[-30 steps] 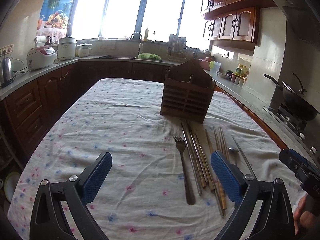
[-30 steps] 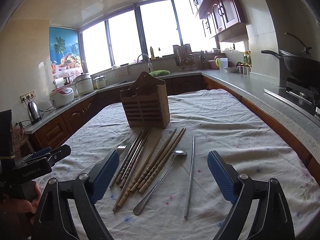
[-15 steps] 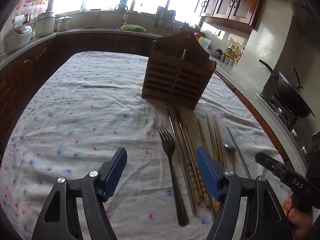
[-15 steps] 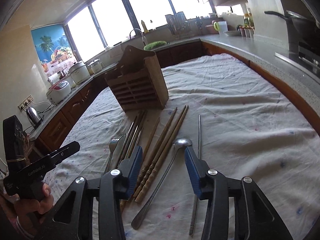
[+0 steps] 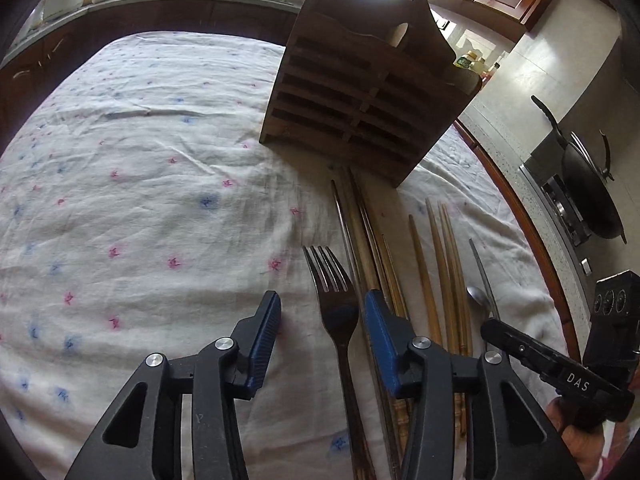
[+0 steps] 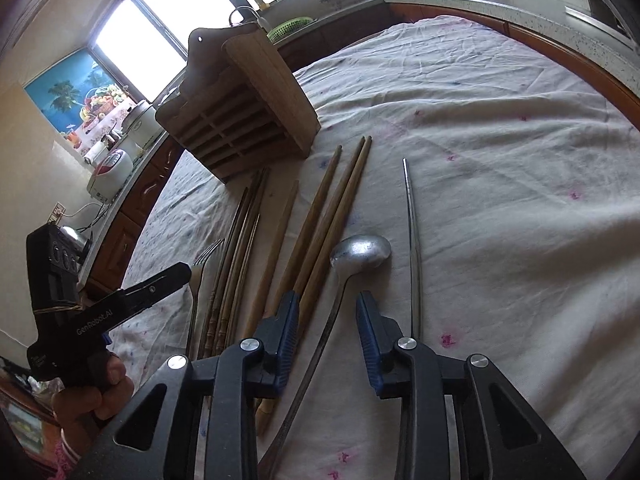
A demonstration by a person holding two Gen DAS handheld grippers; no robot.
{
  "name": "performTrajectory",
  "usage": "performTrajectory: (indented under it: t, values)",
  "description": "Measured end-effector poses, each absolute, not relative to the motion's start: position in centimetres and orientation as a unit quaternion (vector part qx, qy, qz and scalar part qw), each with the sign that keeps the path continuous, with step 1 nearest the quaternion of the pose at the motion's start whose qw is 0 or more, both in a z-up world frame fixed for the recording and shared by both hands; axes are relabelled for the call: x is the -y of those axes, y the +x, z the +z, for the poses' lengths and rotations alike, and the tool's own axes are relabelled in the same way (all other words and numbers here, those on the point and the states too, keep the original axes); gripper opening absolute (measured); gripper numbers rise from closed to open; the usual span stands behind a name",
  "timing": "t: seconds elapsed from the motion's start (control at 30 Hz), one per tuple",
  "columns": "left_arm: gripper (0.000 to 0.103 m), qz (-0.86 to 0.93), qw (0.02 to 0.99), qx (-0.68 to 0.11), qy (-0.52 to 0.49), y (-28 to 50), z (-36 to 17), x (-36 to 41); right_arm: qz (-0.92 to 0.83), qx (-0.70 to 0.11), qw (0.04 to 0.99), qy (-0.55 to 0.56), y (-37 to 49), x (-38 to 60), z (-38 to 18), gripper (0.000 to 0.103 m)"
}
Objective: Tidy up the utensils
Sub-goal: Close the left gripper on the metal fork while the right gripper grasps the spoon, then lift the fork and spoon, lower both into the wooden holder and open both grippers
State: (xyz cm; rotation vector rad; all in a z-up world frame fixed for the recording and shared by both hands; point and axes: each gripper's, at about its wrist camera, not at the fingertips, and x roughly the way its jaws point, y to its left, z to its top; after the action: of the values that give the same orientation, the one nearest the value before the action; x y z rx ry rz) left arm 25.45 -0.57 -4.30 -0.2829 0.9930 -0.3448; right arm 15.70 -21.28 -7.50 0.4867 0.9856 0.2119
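I am bringing both half-closed, empty grippers down from their earlier hover, the left gripper [image 5: 322, 322] straddling the fork [image 5: 338, 312] and the right gripper [image 6: 327, 320] straddling the spoon [image 6: 352, 254] on the tablecloth [image 5: 140, 200], ready to pinch.

Both wrist views sit low and close over the cloth-covered counter [image 5: 132, 184], angled down and facing the far windows. The left view looks along the fork [image 5: 338, 312], the right along the spoon [image 6: 360, 250]. The 2 views share the utensil row and the wooden holder [image 5: 372, 92].
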Motion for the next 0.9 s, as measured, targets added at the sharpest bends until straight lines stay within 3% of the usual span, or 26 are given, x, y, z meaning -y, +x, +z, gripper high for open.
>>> performTrajectory:
  t: [0.1,0.2,0.27,0.67,0.7,0.9]
  values:
    - [0.038,-0.173,0.852,-0.475,-0.135,26.8,-4.7,1.0,0.108,-0.47,0.841,0.245,16.4,21.5,-7.8,0.028]
    - [0.024,-0.185,0.846,-0.481,-0.137,27.8,-5.2,1.3,0.108,-0.472,0.836,0.259,16.9,22.0,-8.1,0.014]
    - [0.024,-0.192,0.844,-0.482,-0.14,28.2,-5.4,1.3,0.108,-0.475,0.832,0.266,17.1,22.3,-8.3,0.005]
    - [0.016,-0.21,0.868,-0.415,-0.172,23.2,-1.0,-1.0,0.125,-0.424,0.861,0.253,15.3,22.1,-4.0,0.002]
    - [0.003,-0.21,0.872,-0.407,-0.176,22.7,-0.4,-1.5,0.128,-0.419,0.863,0.254,15.1,22.1,-3.6,0.002]
    - [0.001,-0.211,0.89,-0.356,-0.193,19.3,2.5,-3.6,0.139,-0.387,0.878,0.245,14.5,21.5,-0.8,0.002]
